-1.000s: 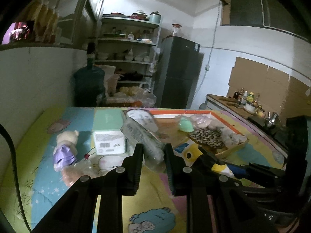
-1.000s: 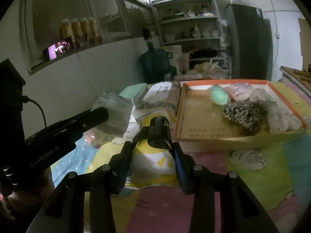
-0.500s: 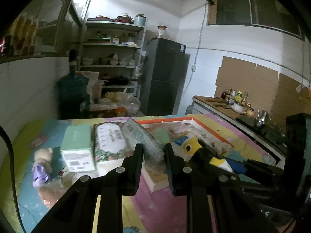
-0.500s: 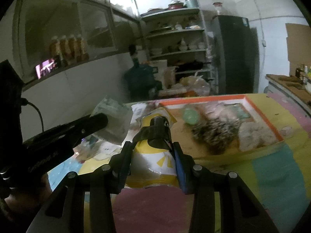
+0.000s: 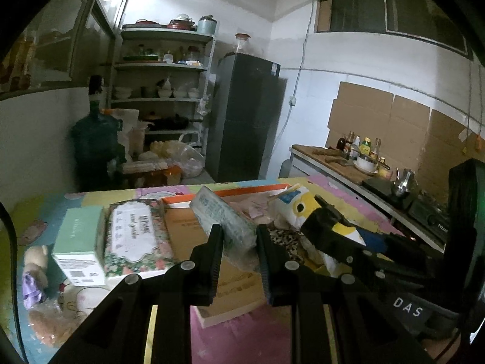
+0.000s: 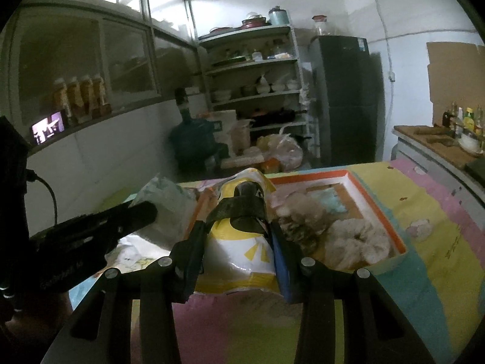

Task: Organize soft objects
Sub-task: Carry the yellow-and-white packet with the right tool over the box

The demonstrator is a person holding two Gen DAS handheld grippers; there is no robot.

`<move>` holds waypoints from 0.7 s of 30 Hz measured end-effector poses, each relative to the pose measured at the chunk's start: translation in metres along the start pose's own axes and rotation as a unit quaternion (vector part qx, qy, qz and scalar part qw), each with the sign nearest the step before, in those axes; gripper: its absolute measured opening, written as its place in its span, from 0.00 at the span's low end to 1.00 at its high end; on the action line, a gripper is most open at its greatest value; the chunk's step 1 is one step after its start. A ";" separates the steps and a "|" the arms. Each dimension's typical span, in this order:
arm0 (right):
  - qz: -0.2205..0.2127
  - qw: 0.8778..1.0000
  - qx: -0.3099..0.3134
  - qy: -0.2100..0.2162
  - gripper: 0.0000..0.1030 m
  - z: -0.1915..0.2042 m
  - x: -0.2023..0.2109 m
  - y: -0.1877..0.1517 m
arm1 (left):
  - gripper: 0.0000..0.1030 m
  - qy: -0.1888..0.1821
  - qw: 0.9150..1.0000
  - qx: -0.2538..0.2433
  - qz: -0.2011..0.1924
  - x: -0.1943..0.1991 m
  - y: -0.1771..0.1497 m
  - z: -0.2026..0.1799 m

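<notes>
Items in hand, two. Left tool (image 5: 238, 244): clamped on a pale green tissue pack (image 5: 222, 220) in clear wrap, gripped at its near end, the far end jutting forward, raised over the orange-rimmed tray (image 5: 257, 188). Right tool (image 6: 239, 248): clamped on a yellow-and-white soft bag (image 6: 242, 242), a dark band round its upper part, held at the tray's near left corner. Tray (image 6: 376, 209) contents: leopard-print cloth (image 5: 280, 238), fluffy pale pieces (image 6: 357, 241), a light blue piece at the back. Outside the tray, on the cartoon-print surface (image 6: 424, 288): mint green box (image 5: 80, 239), floral tissue pack (image 5: 135, 239) just beside it, small plush doll (image 5: 35, 268) at the left edge. Handling, judged: both packs light and compressible; film wrap likely slippery, so grip across the middle of the bulk rather than at a loose edge; overhanging end of the tissue pack may sag or pivot. No fragility apparent.
</notes>
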State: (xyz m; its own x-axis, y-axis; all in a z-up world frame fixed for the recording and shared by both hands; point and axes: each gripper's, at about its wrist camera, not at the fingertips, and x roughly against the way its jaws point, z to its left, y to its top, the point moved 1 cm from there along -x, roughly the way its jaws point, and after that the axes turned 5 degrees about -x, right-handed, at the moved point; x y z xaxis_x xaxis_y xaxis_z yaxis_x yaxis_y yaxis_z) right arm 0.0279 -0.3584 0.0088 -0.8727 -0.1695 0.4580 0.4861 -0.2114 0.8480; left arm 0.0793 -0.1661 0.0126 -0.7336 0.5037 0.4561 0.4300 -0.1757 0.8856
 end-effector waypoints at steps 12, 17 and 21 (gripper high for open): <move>0.026 1.000 -0.017 0.000 0.42 -0.034 -0.041 0.005 | 0.22 -0.002 0.999 0.003 0.034 -0.049 -0.003 -0.005; 0.035 0.999 -0.021 0.004 0.42 -0.040 -0.054 0.004 | 0.22 0.000 0.999 0.005 0.047 -0.064 -0.006 -0.005; 0.042 0.999 -0.024 0.006 0.42 -0.044 -0.063 0.004 | 0.22 0.000 0.999 0.004 0.055 -0.074 -0.008 -0.006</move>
State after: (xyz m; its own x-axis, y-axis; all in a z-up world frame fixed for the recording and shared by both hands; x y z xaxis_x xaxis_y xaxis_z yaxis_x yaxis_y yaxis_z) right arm 0.0872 -0.3904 -0.0284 -0.8280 -0.2009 0.5235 0.5598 -0.2409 0.7928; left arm 0.1270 -0.2067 -0.0281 -0.6824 0.4816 0.5499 0.5119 -0.2221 0.8298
